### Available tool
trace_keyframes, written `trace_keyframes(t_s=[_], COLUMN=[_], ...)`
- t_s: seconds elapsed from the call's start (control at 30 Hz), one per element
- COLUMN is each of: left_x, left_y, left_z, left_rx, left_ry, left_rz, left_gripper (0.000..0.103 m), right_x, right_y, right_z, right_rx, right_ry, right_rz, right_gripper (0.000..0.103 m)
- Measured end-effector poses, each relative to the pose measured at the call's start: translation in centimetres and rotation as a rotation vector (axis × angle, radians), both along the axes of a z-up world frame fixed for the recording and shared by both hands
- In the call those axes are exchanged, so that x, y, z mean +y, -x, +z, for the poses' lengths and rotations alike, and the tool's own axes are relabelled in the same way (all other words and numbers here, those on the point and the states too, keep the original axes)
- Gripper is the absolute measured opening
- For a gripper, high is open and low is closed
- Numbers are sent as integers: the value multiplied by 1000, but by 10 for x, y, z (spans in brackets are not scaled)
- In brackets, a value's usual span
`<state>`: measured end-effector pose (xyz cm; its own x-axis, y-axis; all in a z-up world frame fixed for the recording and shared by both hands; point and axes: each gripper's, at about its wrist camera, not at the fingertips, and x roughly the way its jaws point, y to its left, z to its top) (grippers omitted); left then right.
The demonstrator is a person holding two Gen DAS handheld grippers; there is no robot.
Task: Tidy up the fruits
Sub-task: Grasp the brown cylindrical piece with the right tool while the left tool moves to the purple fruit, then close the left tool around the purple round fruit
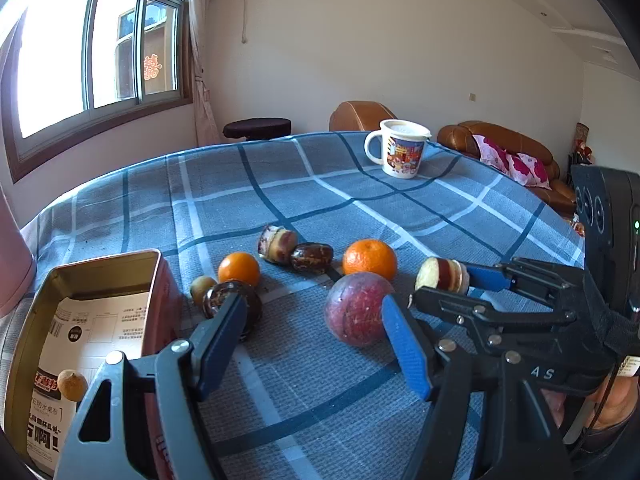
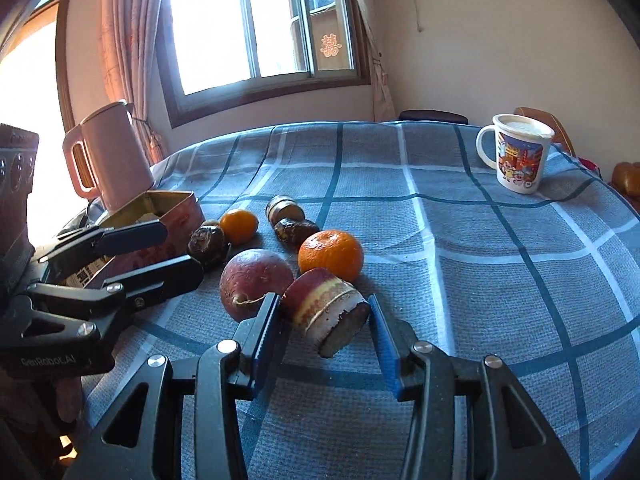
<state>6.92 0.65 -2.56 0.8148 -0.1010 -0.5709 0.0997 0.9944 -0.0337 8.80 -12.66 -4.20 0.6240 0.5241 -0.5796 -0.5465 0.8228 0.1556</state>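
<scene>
Right wrist view: the right claw [image 2: 324,332] stands spread around a cut, string-tied fruit chunk [image 2: 326,310] lying on its side on the counter [image 2: 480,280]; both pads look just clear of it, though contact on the left pad is hard to rule out.
Left wrist view: the left claw [image 1: 316,340] is spread and empty, the purple passion fruit [image 1: 356,308] close by its right pad.
Landmark: open gold-lined tin box [image 1: 24,360], one small longan [image 1: 72,386] already inside.
Fruits: two mandarins [image 1: 239,269] [image 1: 370,258], dark chunks [image 1: 312,257] and the passion fruit all lie beyond the tin, the held-for chunk farthest from it.
Risk: the chunk is a short cylinder with a flat, crusty end; an off-centre squeeze could roll or tip it out.
Risk: the claws work close together and may collide near the passion fruit.
Textures: woven checked cloth, glossy mandarin peel, ribbed blue pads.
</scene>
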Motion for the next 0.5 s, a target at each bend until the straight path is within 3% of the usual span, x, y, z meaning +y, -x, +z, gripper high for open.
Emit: trace_keyframes(t_s=[0.17,0.5], left_x=[-13,-36], left_y=[-11,-29], left_z=[-5,-16], left_rx=[49,141], left_ry=[-15,-1], left_rz=[-49,-149], left_gripper=[73,71], right_x=[-11,-19], right_y=[-4,-9], right_z=[1,0], right_rx=[-1,8], right_ry=[-7,-3], right_rz=[-72,-99], right_gripper=[46,47])
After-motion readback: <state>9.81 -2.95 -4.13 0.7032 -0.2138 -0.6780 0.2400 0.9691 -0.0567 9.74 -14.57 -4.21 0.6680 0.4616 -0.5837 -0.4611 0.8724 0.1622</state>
